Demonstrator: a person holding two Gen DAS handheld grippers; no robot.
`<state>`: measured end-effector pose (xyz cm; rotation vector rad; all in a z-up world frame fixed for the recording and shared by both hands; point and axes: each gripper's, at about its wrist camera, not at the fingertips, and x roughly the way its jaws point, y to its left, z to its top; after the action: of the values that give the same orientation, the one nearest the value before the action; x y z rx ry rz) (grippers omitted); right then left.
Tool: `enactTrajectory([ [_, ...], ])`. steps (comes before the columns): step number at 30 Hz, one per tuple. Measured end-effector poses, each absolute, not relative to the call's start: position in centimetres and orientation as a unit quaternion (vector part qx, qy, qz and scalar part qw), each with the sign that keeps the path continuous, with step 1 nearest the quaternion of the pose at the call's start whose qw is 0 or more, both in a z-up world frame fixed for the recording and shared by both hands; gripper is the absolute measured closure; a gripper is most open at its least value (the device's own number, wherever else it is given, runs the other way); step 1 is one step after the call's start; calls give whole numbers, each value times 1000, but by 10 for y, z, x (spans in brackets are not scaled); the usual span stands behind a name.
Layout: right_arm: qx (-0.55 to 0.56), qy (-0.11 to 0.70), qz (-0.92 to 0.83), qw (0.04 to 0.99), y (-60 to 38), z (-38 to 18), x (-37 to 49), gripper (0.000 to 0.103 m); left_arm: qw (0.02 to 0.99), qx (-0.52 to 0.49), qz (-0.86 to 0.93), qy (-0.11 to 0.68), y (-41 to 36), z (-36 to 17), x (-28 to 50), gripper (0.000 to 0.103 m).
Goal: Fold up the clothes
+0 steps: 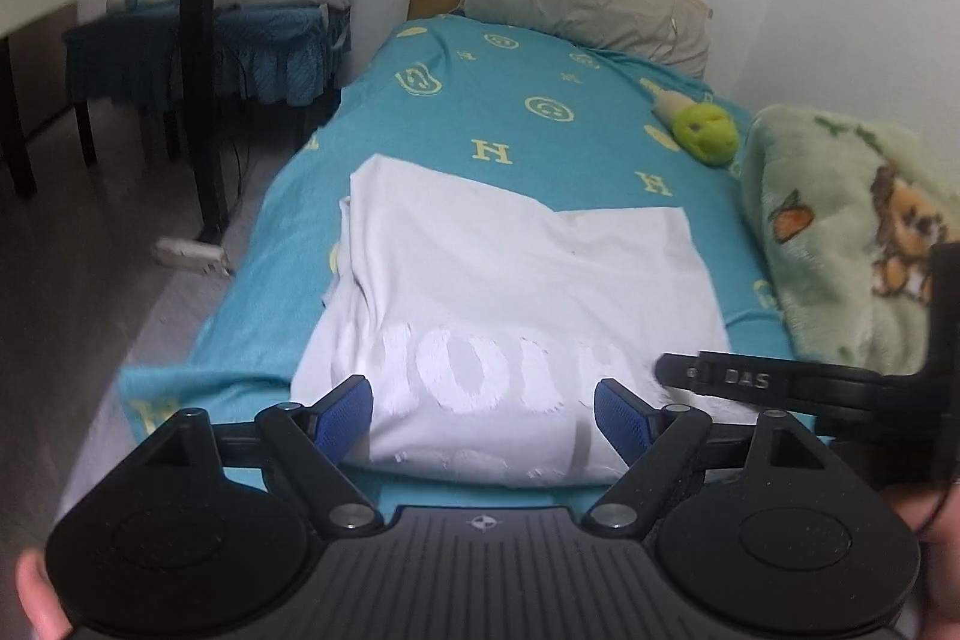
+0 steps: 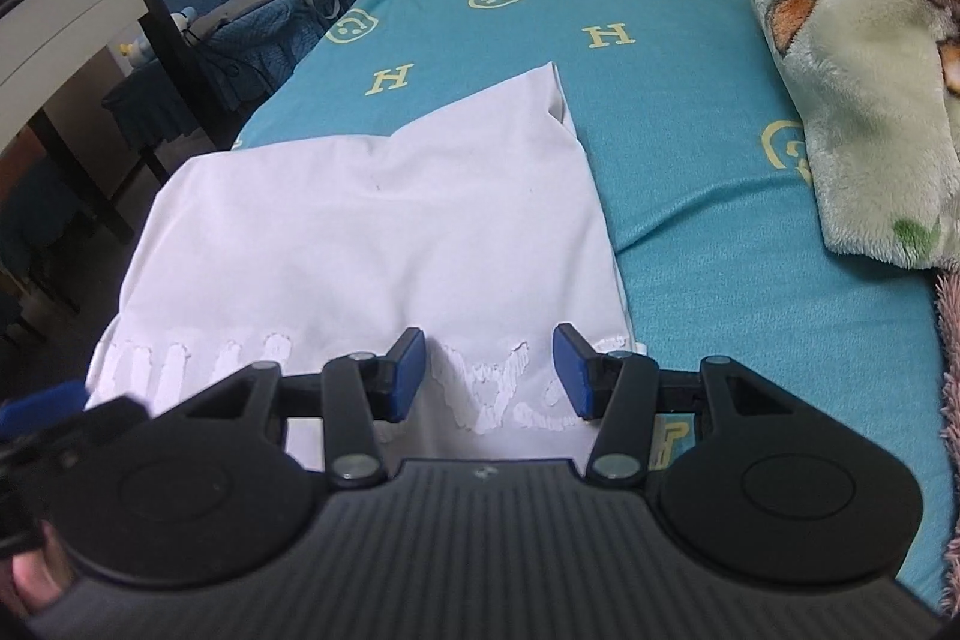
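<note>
A: Where do we find the folded white cotton garment with raised white lettering point(image 1: 516, 316)?

B: We find it flat on the turquoise patterned bedsheet point(image 1: 540, 112), near edge just beyond both tools.

A: And the left gripper point(image 1: 483, 415)?

B: Spread wide over the lettering, pinching nothing.

A: The right gripper point(image 2: 489, 376)?

B: Half spread over the garment's near right corner, pads clear of cloth.

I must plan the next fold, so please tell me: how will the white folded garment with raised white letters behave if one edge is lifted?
The white folded garment with raised white letters will probably droop, since its layers are soft and creased. It looks light and thin. On the turquoise patterned bedsheet it may drag rather than slide.
</note>
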<state>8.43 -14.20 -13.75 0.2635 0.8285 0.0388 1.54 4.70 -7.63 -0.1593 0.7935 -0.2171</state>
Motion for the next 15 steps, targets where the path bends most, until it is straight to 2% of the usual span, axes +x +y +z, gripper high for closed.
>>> enactTrajectory([
  [12,139,402,16,905,-144,-138,85,53,855,-212,-89,464,69,-111,40,16],
  [15,141,402,16,905,-145,-138,85,54,856,-223,-87,459,74,-108,35,16],
])
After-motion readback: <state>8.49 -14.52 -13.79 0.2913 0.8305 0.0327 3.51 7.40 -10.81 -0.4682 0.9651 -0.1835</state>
